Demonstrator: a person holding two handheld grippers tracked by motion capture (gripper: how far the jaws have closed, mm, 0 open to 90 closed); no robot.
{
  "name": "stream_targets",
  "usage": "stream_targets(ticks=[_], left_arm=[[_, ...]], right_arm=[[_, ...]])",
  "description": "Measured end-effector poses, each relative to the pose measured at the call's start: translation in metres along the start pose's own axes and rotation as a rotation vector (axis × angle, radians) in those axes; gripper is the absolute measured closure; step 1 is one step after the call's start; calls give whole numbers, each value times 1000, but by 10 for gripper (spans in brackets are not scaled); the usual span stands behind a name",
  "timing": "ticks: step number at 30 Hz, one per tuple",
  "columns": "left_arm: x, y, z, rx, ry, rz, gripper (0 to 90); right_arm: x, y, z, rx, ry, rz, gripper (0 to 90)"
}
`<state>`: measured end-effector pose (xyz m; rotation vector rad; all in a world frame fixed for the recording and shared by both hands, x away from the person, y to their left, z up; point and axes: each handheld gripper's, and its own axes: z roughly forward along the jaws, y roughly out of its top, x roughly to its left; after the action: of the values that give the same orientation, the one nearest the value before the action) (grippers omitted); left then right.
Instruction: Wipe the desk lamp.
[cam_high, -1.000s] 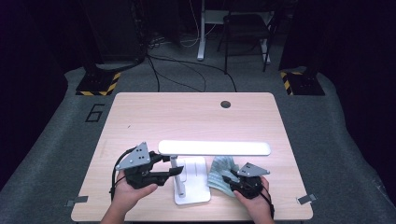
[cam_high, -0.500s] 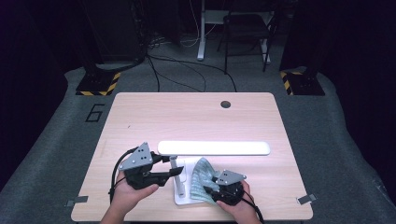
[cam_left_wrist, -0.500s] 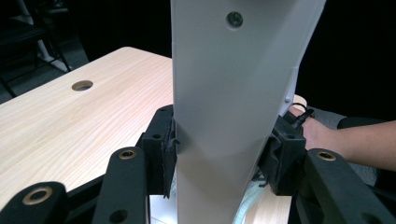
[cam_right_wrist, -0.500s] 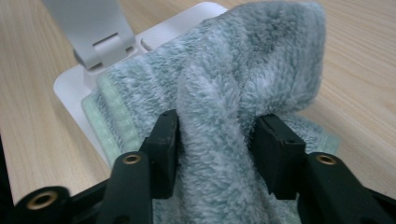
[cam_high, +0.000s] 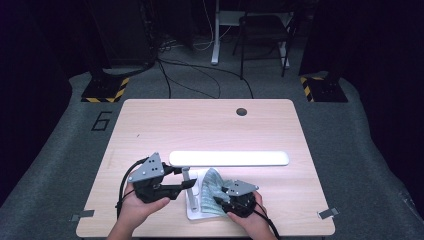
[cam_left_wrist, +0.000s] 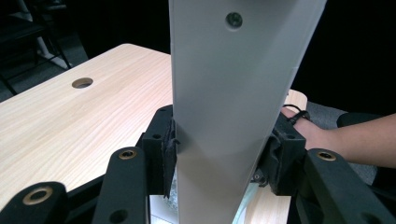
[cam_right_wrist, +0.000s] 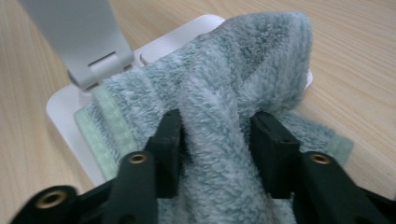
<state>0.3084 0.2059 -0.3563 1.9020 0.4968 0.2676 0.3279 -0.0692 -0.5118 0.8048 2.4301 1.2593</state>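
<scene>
**Currently: left tongs clamping lamp post, right tongs pinching cloth on lamp base**

Landmark is the lamp base (cam_high: 196, 209), the white flat plate sitting near the front edge of the surface (cam_high: 210, 125).

Left tongs (cam_high: 186, 178) are reaching in from the left of the base and gripping the lamp post (cam_left_wrist: 229, 116). In the left gripper view both pads are pressing on the post's flat grey sides, post running upright between them. The person's left hand (cam_high: 142, 205) is holding that gripper just left of the base.

Lamp head (cam_high: 229, 158) is lying as a long white bar above the base, extending well to the right of it, lit and level with the surface.

Right tongs (cam_right_wrist: 215, 135) are closed on the cloth (cam_right_wrist: 233, 93), a fuzzy grey-green towel. A raised fold is sitting pinched between the two jaws; jaws have just been closing further on it. The rest of the cloth is draping over the right half of the base, one edge spilling off onto the wood beside it. In the high view the right gripper sits over the base's right side, right hand (cam_high: 250, 220) behind it.
</scene>
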Motion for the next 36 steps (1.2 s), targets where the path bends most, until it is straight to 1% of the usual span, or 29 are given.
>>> stream_targets(ticks=[1,4,5,6,8,10,12,13,14,16,18,19,21,22,24,30,31,32,33,36], left_arm=[[0,0,0,-3,2,0,527],[0,0,0,-2,5,2,527],[0,0,0,-2,5,2,528],[-1,0,0,-4,3,1,528],[-1,0,1,-2,7,7,528],[-1,0,1,-3,8,8,529],[-1,-1,1,-7,6,3,529],[-1,0,1,-5,3,7,529],[-2,0,1,-1,10,6,529],[-2,0,1,-2,12,8,529],[-2,0,1,-3,13,7,529],[-2,0,1,-2,13,9,529],[0,0,1,3,6,14,529],[0,-1,1,-2,5,15,529],[0,-1,2,-8,-1,8,529],[3,-1,1,-10,-17,9,528],[3,-1,1,-7,-18,14,528],[2,-1,2,-7,-18,12,528],[2,-1,2,-5,-16,13,528],[3,-1,2,-9,-20,13,528]], right_arm=[[1,0,-2,6,2,-5,620],[7,0,-9,14,50,-26,627],[11,-1,-10,21,54,-26,628],[13,-1,-10,27,65,-49,628],[19,-2,-11,43,61,-81,637],[19,-2,-9,51,51,-116,645],[18,-3,-7,56,55,-103,654],[16,-3,-6,55,58,-104,658],[15,-2,-5,54,57,-103,659],[13,-1,-2,53,52,-109,662],[10,0,0,51,41,-103,663],[10,1,1,52,40,-86,663],[6,3,4,53,24,-84,663],[5,5,6,53,17,-87,663],[3,8,9,62,5,-71,663],[-7,19,22,84,-20,-33,663],[-9,21,25,84,-26,-40,663],[-11,23,28,84,-30,-30,663],[-14,25,30,84,-33,-39,663],[-21,30,38,80,-46,-36,665]])
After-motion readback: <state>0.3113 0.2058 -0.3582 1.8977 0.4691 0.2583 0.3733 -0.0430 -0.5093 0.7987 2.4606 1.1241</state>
